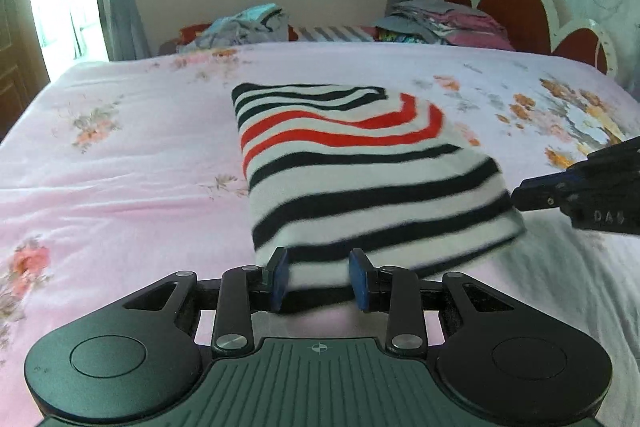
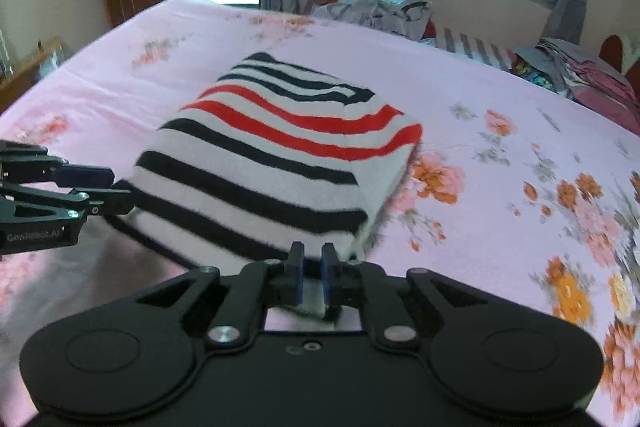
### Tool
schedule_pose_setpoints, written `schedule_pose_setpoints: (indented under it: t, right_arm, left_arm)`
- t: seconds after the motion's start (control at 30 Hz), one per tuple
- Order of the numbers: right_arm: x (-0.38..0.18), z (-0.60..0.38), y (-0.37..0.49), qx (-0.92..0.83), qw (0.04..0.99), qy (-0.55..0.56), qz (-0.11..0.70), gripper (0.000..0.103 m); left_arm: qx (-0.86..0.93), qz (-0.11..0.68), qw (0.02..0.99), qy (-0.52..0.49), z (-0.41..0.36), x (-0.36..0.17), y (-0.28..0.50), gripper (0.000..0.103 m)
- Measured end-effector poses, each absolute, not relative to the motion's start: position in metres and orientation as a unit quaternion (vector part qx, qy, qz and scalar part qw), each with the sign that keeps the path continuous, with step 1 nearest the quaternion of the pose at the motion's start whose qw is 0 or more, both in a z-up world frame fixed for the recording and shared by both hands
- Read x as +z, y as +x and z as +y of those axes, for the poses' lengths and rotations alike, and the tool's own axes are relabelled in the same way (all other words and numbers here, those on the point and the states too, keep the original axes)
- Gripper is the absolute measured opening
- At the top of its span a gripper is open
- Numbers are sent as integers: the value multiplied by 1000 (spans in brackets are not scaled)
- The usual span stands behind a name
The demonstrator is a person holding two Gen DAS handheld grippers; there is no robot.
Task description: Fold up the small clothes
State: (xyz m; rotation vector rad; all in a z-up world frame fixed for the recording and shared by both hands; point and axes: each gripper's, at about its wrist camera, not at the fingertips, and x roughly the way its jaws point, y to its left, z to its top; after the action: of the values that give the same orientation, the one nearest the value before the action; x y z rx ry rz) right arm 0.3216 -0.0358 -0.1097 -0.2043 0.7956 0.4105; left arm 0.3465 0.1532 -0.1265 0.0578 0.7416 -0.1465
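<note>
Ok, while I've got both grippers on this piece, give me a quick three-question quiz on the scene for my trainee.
1. True or false: the striped garment lies folded on the pink floral bed sheet.
2. Besides black and white, which stripe colour does the garment have? A green, B red, C yellow.
3. At which edge of the garment are the left gripper and the right gripper, as each wrist camera sees it?

Key: 1 true. 2 B. 3 the near edge, with cloth between the jaws of each.
</note>
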Motion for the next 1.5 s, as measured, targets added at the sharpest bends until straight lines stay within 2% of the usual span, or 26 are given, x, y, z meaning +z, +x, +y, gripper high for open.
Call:
schedule_pose_setpoints:
  t: [0.1, 0.13, 0.2, 0.23, 0.27, 0.3, 0.7, 1.13, 1.5]
  right_arm:
    - [-103, -50, 299, 188, 903, -79, 379, 11]
    - [-100, -55, 291, 181, 905, -72, 378, 17]
    - [-94, -66, 273, 162, 913, -51, 371, 44]
    - [-92, -71, 264, 156, 918, -44, 363, 75]
    - [-88, -75, 254, 149, 923, -39, 354, 96]
    - [-85, -79, 244, 141, 927, -35, 345, 101]
    - [-44, -111, 162, 117, 938, 13, 325, 103]
    - [-9, -127, 96, 114, 951, 16, 286, 103]
    - [6, -128, 73, 122, 958, 0, 260, 103]
  left_arm:
    - [-68, 353, 933, 35, 146, -119, 323, 33]
    - [-66, 351, 934, 33, 144, -116, 315, 35]
    - [-62, 345, 936, 29, 139, -109, 296, 64]
    - [-60, 335, 940, 30, 138, -104, 287, 93]
    - [-56, 320, 945, 32, 135, -99, 275, 103]
    - [-54, 308, 949, 37, 132, -94, 264, 103]
    - [-19, 279, 960, 16, 122, -48, 180, 103]
    - [-16, 234, 972, -6, 106, -4, 100, 103]
    - [-14, 212, 977, -6, 92, 12, 74, 103]
